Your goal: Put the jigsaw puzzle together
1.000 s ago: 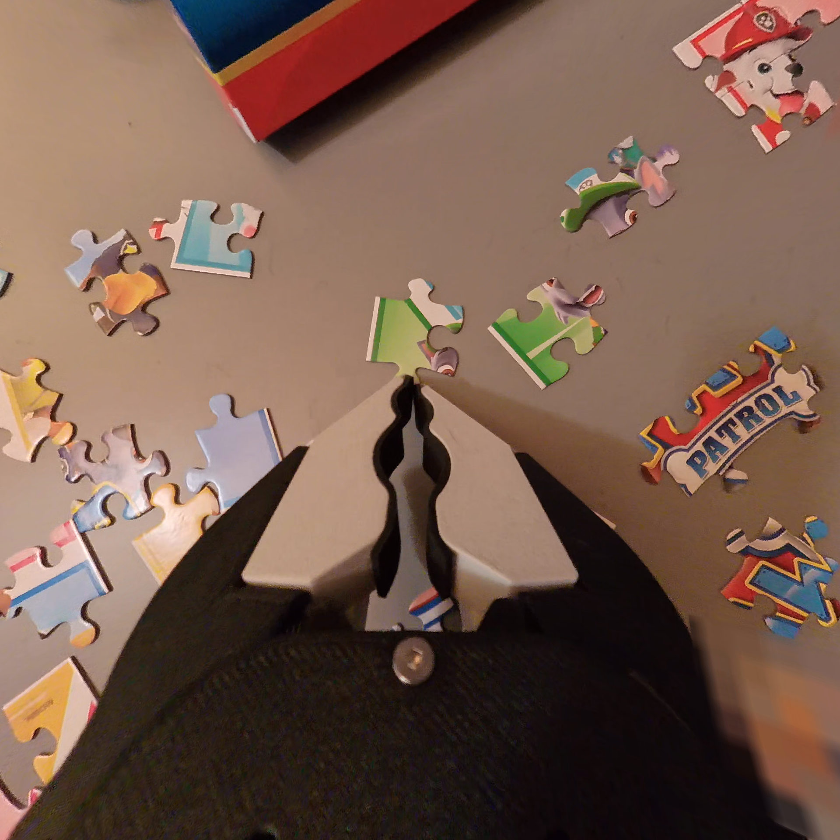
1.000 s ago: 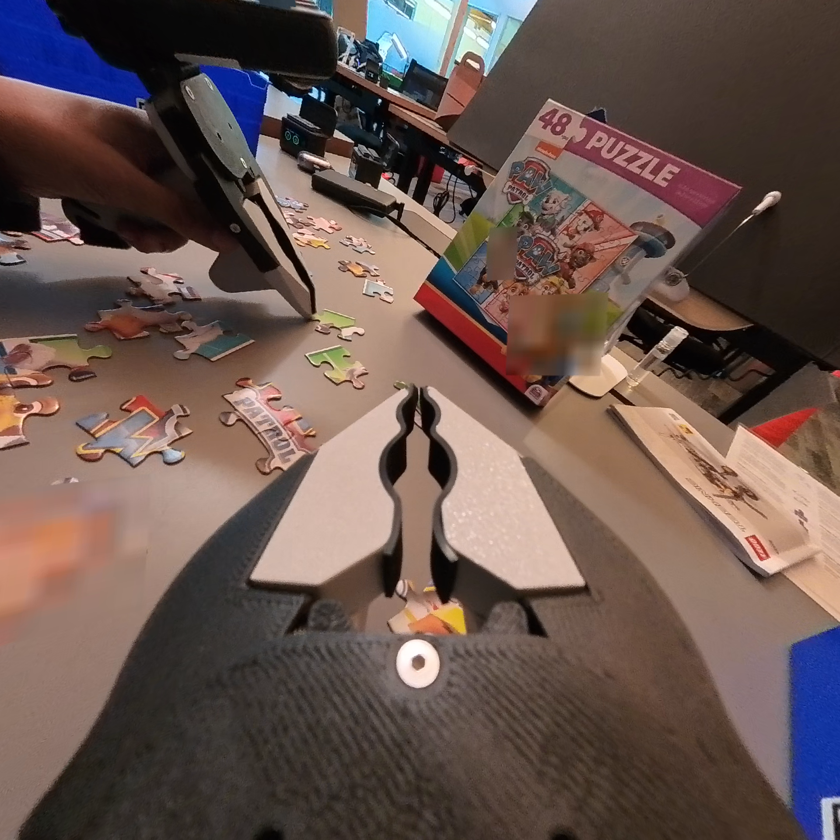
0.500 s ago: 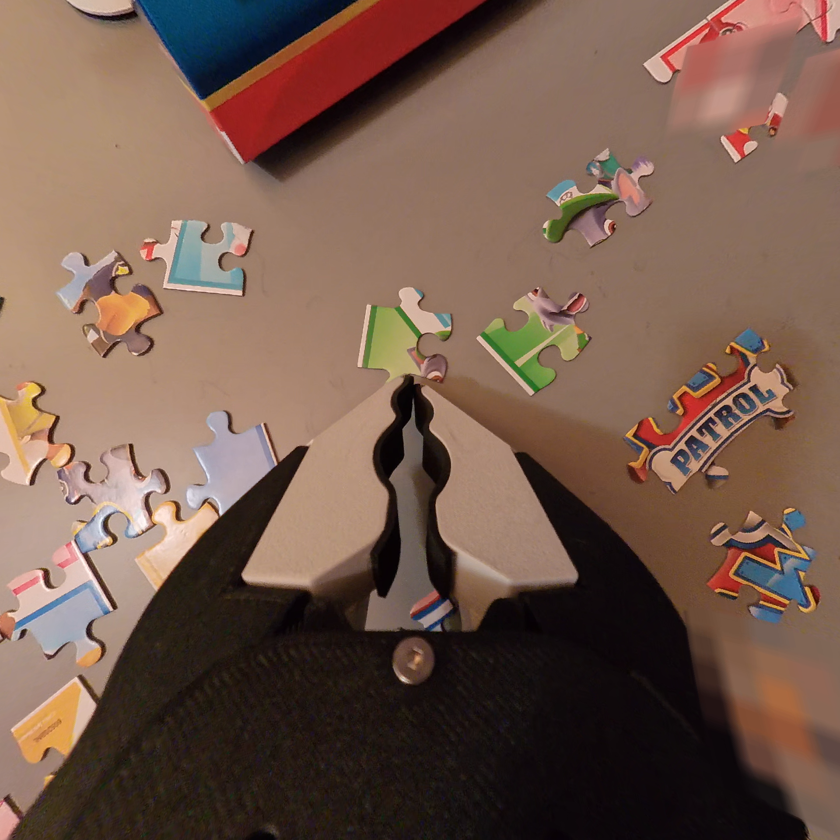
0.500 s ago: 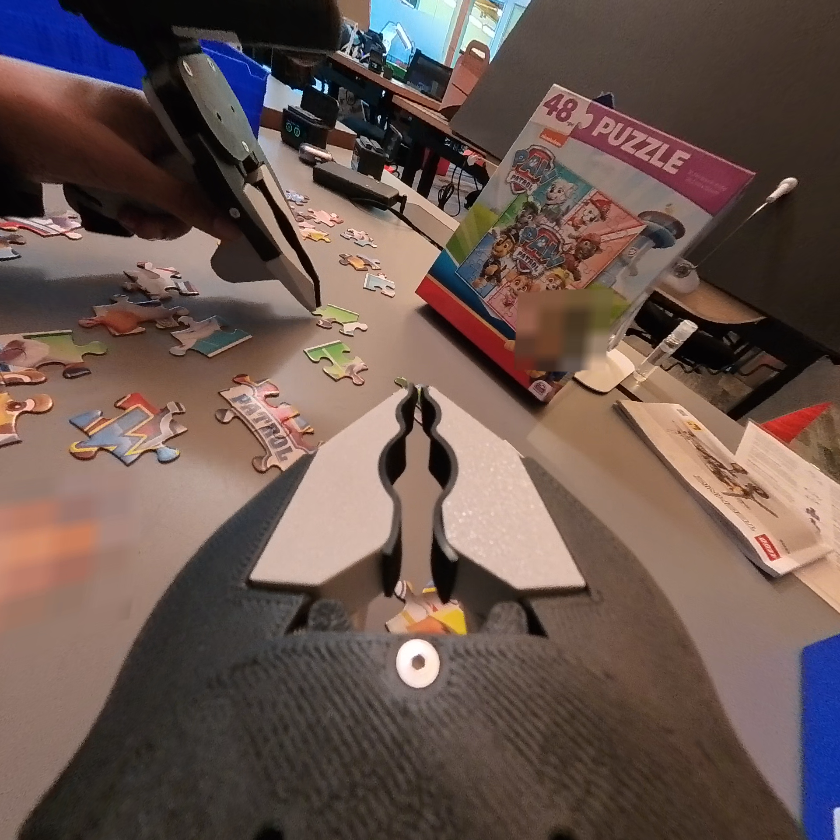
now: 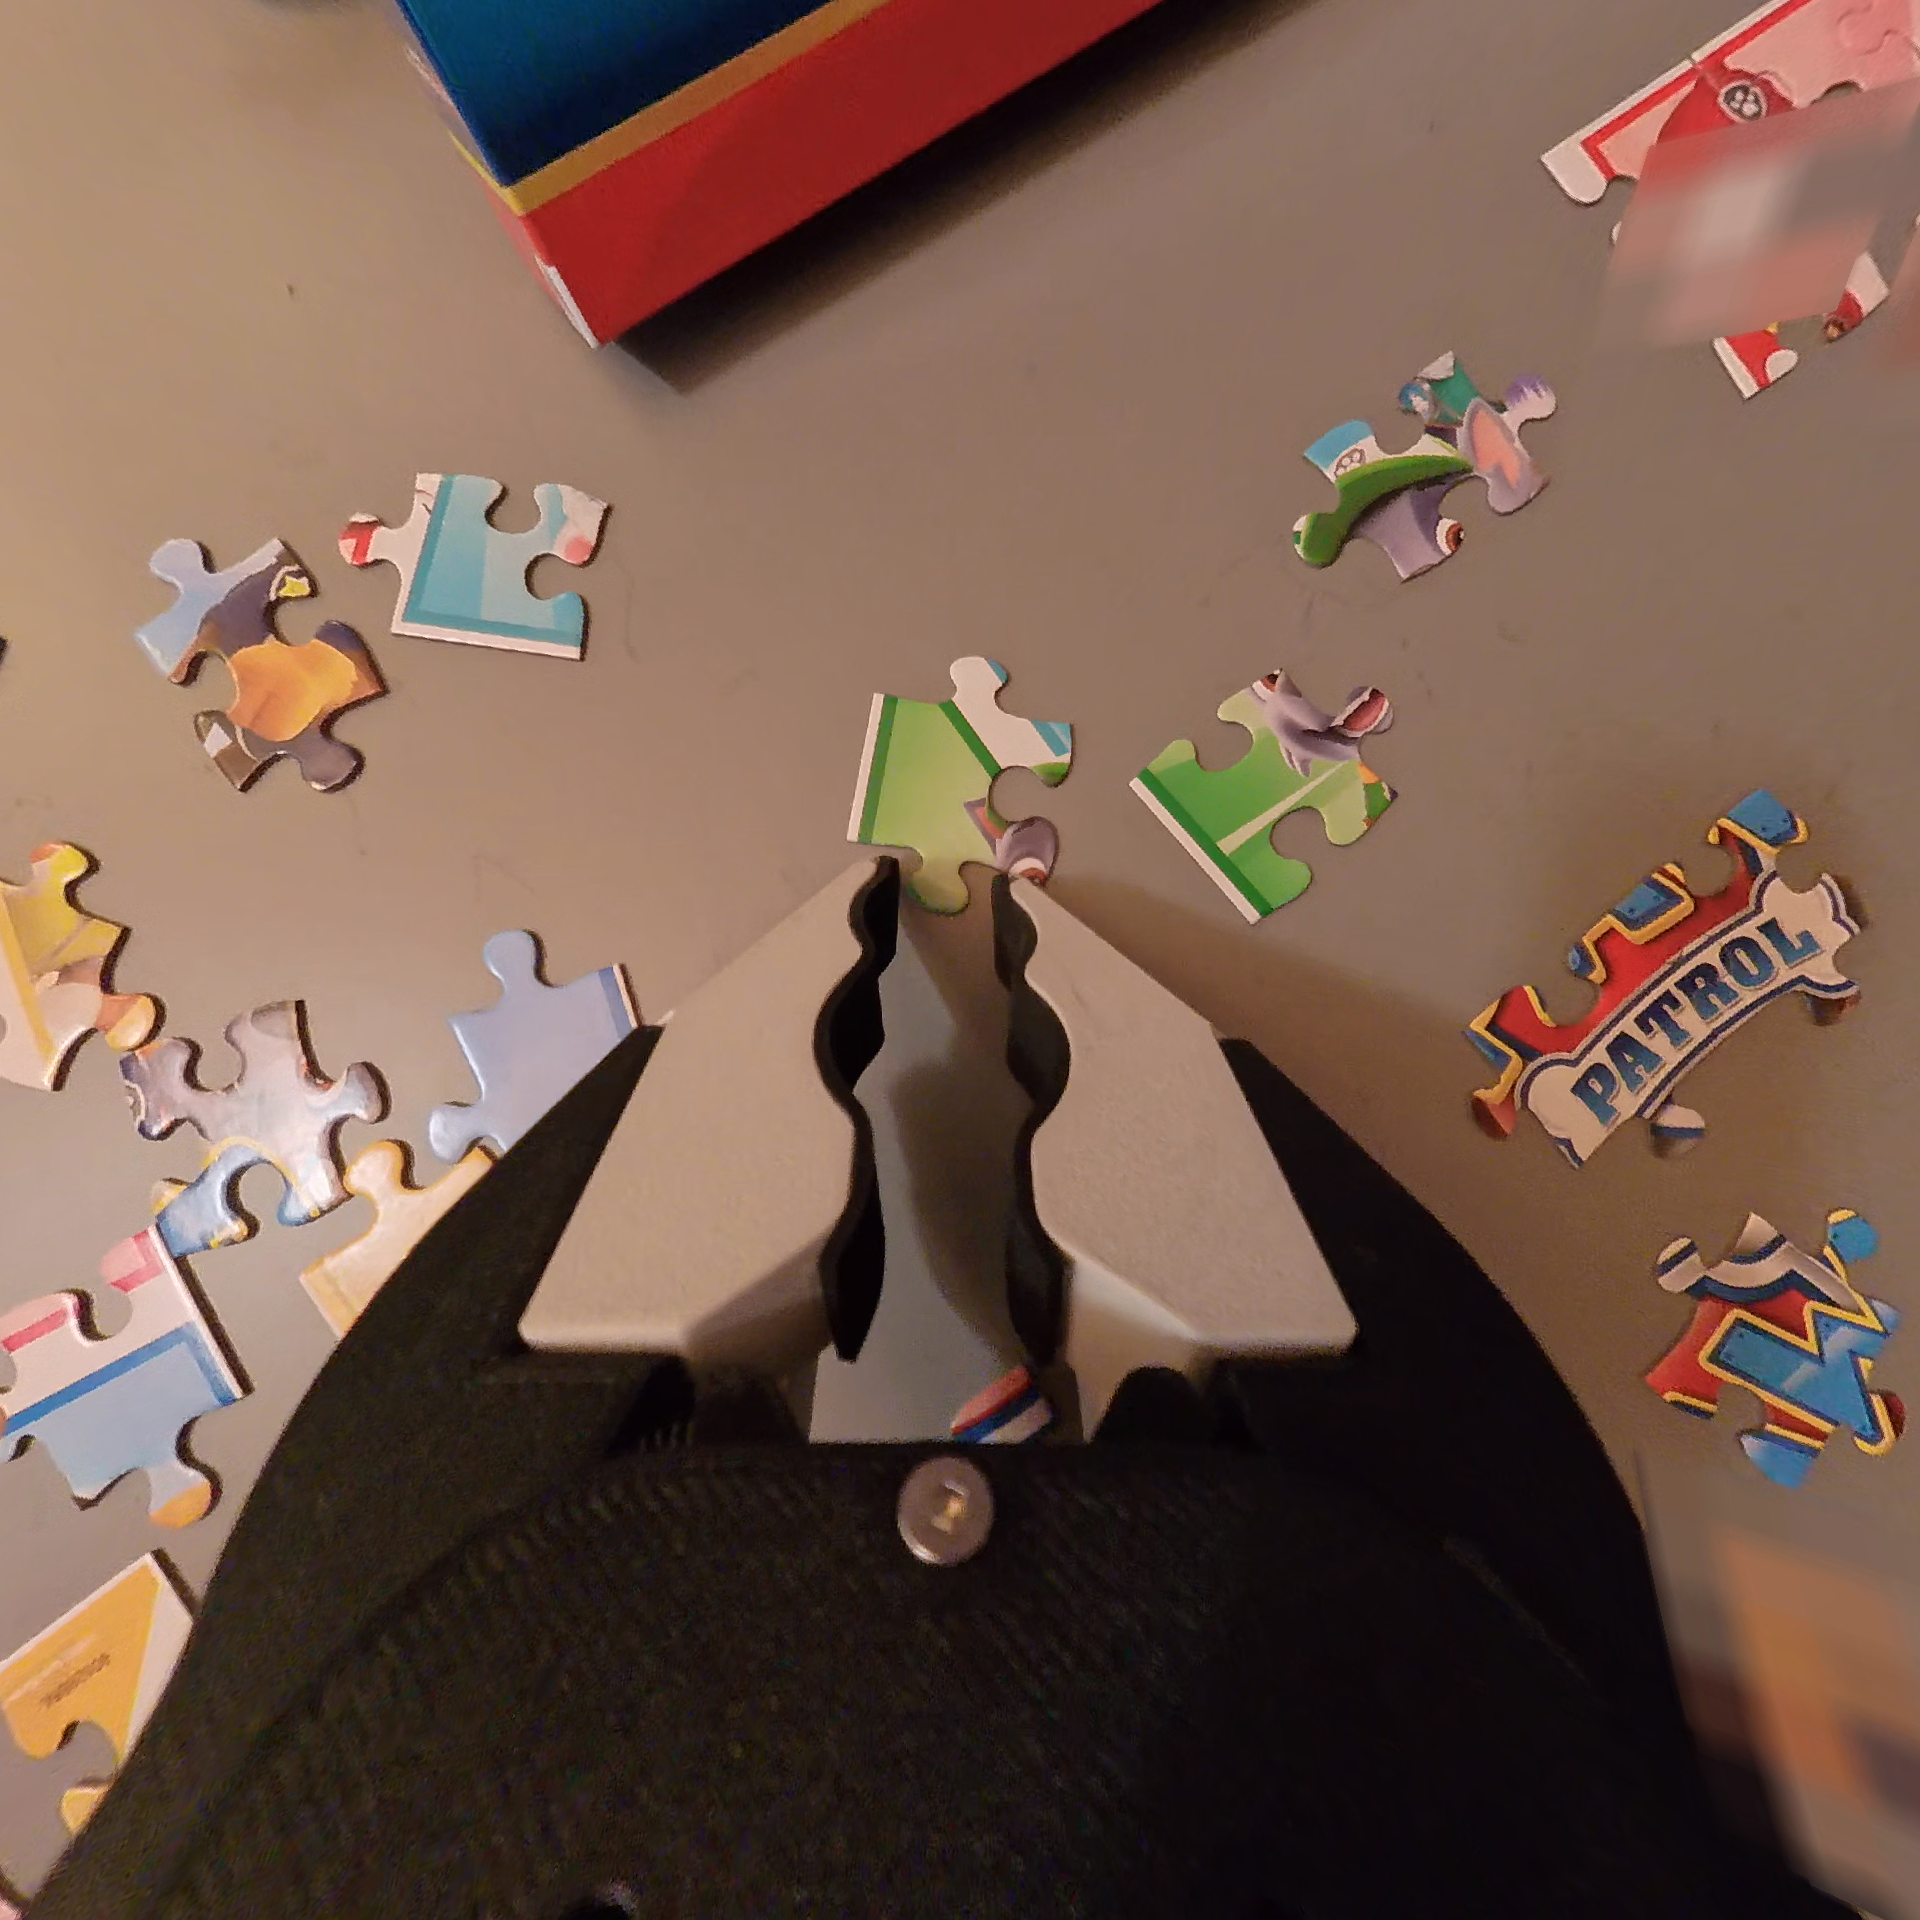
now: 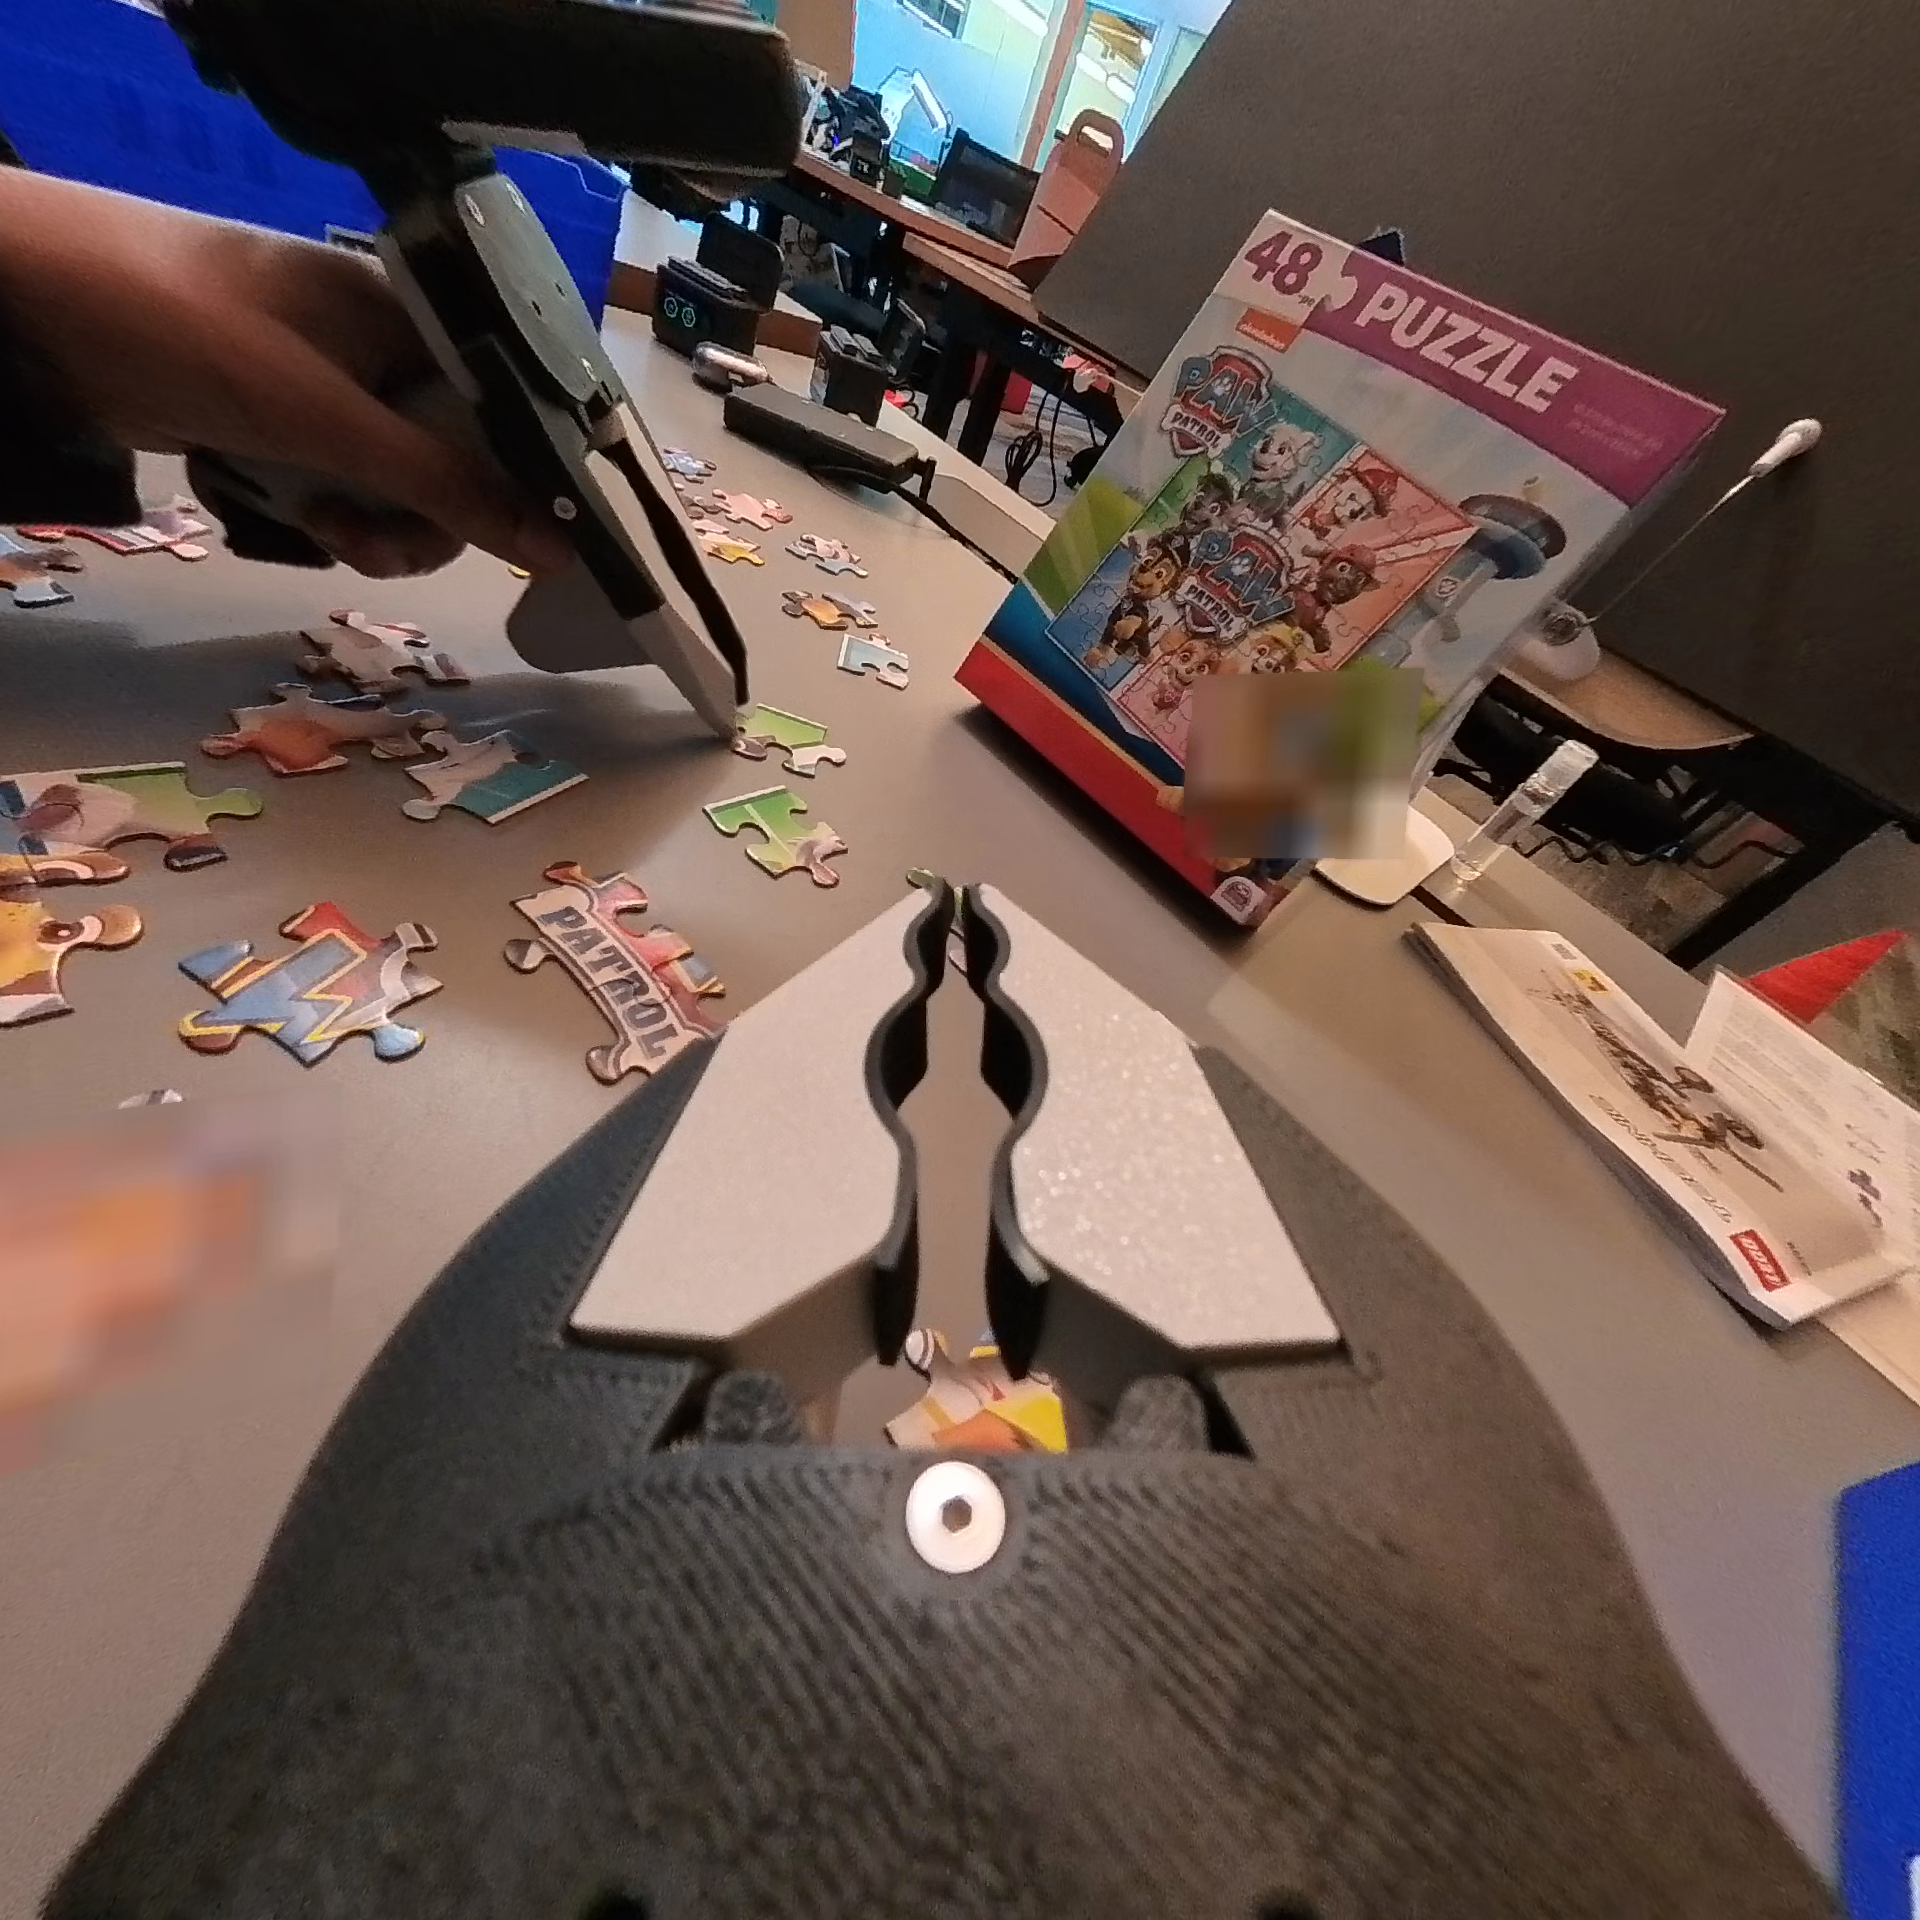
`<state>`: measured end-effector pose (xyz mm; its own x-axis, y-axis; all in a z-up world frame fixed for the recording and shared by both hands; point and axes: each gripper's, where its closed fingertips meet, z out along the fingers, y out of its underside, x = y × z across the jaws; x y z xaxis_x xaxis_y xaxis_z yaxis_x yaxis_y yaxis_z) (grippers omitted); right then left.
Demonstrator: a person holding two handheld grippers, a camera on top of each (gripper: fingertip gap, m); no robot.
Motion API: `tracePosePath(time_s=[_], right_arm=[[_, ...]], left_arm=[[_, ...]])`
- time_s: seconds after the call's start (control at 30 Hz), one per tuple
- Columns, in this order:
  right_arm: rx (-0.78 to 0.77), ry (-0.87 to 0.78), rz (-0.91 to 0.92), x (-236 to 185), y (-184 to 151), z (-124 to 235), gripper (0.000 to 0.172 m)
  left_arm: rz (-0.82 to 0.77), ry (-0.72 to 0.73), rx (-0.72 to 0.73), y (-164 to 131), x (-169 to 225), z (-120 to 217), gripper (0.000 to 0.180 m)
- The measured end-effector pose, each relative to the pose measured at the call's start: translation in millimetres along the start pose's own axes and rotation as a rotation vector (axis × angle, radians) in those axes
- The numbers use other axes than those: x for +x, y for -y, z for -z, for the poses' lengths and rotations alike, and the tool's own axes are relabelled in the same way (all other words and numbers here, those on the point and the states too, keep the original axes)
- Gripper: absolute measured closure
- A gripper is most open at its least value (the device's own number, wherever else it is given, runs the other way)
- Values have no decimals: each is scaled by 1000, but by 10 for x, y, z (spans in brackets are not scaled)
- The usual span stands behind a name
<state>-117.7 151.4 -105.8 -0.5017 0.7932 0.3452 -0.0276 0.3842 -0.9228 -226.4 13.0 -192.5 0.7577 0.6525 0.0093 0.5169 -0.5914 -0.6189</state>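
Observation:
In the left wrist view my left gripper (image 5: 943, 873) is open, tips down at the grey table (image 5: 1039, 499). The lower tab of a green and white puzzle piece (image 5: 935, 769) lies flat between the two fingertips, and the pads do not press on it. The right wrist view shows the same gripper (image 6: 732, 717) held in a hand, tips at that green piece (image 6: 784, 732). My right gripper (image 6: 956, 899) is shut and hovers low over the table. A bit of a green piece (image 6: 920, 878) shows on the table just beyond its tips.
A red and blue puzzle box (image 5: 748, 125) stands behind the pieces; it also shows in the right wrist view (image 6: 1330, 540). A second green piece (image 5: 1262, 800) and a red banner piece (image 5: 1662, 1008) lie right of the left gripper, with several more at left. Booklets (image 6: 1662, 1122) lie at right. The gap from one gripper's tips to the other's is roughly 20 cm.
My left gripper was shut with its tips at the green piece's lower edge; its jaws have now opened around the piece's tab. The right gripper stays shut and has barely moved.

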Motion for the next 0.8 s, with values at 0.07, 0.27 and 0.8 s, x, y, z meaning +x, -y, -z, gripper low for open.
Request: tracePosePath(time_s=[0.07, 0.27, 0.8], right_arm=[[0, 1, 1, -3, 0, 2, 172], [2, 1, 1, 0, 3, 8, 172], [1, -1, 1, 13, -8, 14, 172]], left_arm=[[6, -14, 2, 9, 12, -15, 168], [8, -49, 3, 26, 68, -28, 180], [51, -62, 9, -3, 4, -7, 165]])
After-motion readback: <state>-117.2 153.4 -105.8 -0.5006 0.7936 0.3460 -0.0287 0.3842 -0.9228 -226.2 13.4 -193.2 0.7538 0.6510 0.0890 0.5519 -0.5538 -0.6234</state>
